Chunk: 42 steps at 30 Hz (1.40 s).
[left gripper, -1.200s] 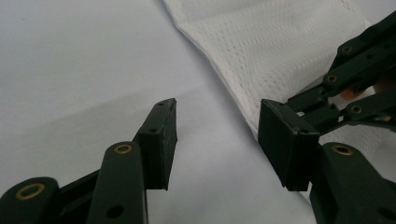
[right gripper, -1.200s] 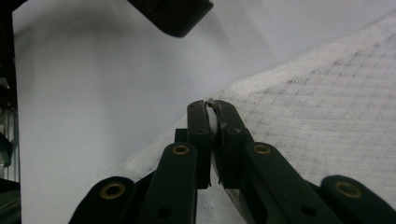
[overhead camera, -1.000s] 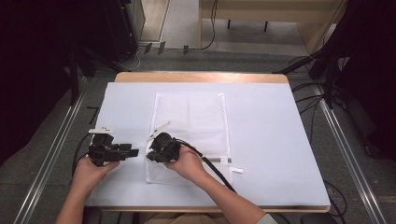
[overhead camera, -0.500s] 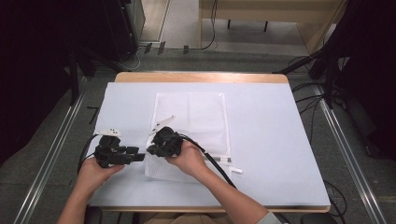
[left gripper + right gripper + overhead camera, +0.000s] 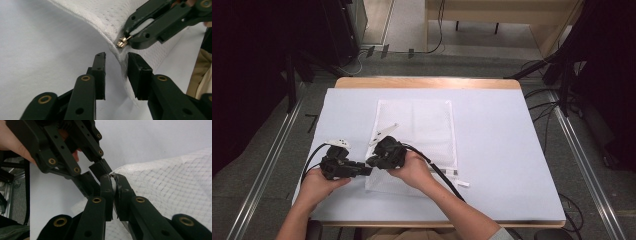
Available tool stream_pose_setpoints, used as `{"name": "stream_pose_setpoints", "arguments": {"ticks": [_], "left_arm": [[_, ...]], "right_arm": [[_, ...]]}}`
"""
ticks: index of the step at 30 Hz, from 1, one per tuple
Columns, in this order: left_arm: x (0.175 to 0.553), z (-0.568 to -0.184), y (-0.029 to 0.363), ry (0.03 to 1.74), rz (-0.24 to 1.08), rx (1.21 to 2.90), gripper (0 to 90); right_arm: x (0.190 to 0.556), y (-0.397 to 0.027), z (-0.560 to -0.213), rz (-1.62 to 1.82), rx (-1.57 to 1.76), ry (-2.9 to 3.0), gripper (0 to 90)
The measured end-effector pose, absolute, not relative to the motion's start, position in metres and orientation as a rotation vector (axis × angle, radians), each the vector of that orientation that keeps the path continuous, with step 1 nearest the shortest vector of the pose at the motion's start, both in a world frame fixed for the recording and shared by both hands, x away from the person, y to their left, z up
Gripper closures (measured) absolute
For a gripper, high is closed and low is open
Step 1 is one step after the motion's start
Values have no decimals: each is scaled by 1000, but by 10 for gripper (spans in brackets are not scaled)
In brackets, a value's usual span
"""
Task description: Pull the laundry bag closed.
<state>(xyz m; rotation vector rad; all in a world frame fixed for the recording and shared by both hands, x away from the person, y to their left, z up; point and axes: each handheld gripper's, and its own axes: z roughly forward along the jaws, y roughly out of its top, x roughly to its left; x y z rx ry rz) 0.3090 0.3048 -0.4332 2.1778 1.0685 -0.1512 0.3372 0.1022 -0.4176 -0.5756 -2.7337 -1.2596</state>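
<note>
Both my grippers have closed in together; right gripper (image 5: 113, 185) pinches the mesh bag's (image 5: 422, 120) zipper pull (image 5: 122, 42); left gripper (image 5: 115, 72) spread astride the edge; misjudged closure could miss the fabric.

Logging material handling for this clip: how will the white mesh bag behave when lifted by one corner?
Probably floppy: the mesh bag curves up from the table where the right tongs pinch it. Likely light, since the thin see-through netting lifts easily. The corner's small metal zipper pull may dangle.
</note>
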Motion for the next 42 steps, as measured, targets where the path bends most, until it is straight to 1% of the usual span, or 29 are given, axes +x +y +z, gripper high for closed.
{"name": "stream_pose_setpoints", "arguments": {"ticks": [10, 12, 14, 16, 24, 42], "left_arm": [[309, -433, 301, 1019, -119, 2220, 782], [310, -433, 300, 1026, -131, 2214, 807], [309, -432, 299, 1025, -128, 2218, 851], [310, -432, 300, 1029, -140, 2226, 866], [310, -430, 300, 1036, -116, 2231, 878], [310, -429, 301, 1055, -111, 2244, 888]], "right_arm": [[338, 101, -421, -1224, -527, -2718, 874], [338, 101, -421, -1219, -526, -2716, 874], [337, 101, -421, -1213, -532, -2716, 874], [338, 100, -422, -1213, -528, -2711, 874], [339, 97, -425, -1210, -568, -2702, 878], [338, 88, -438, -1223, -602, -2700, 883]]}}
